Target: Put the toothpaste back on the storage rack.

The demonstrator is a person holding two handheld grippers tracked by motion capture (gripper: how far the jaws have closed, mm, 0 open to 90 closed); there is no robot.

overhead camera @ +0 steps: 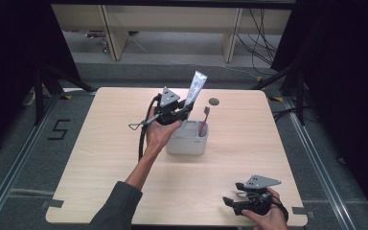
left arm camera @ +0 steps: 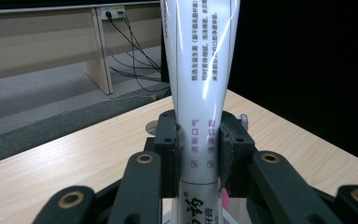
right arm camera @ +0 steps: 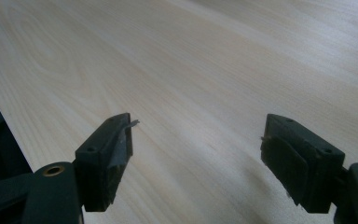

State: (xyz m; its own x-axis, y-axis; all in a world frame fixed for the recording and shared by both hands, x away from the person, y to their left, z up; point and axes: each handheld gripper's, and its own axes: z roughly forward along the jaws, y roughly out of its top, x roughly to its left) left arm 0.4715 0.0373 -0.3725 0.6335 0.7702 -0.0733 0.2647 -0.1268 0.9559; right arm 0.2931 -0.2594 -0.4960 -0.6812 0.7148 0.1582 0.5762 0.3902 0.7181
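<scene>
1. Left gripper (overhead camera: pixel 181 113) – jaws clamped on the lower body of a white toothpaste tube (overhead camera: pixel 194 88). The tube stands nearly upright, crimped end up and leaning slightly right in the high view. In the left gripper view the pads (left arm camera: pixel 168 154) press both sides of the tube (left arm camera: pixel 199 70) just above its printed neck.

2. Holder (overhead camera: pixel 187 143) – grey rectangular cup near the table's (overhead camera: pixel 100 158) centre, directly below and just right of the gripped tube. A pink toothbrush (overhead camera: pixel 204 120) stands in its right compartment, head up.

3. Right gripper (overhead camera: pixel 242 200) – rests low at the table's near-right corner, well apart from the holder. Its jaws stand wide w/ nothing between them; bare wood shows in the gap in the right gripper view (right arm camera: pixel 196 154).

4. Step in hand (judged): lowering the tube into the holder's free left compartment, cap end first.

5. Technique: keep the tube vertical, centre its lower end over the open slot, and descend straight – a tilt would catch the rim or the divider.

6. Clearance: stay left of the toothbrush so the tube doesn't knock it.

7. Grip: the tube is soft, so firm but not crushing pressure. Let go only once its base is seated, approx. at the cup floor, then lift the jaws clear vertically.

8. Risk: the light holder may slide or tip if pushed sideways.
</scene>
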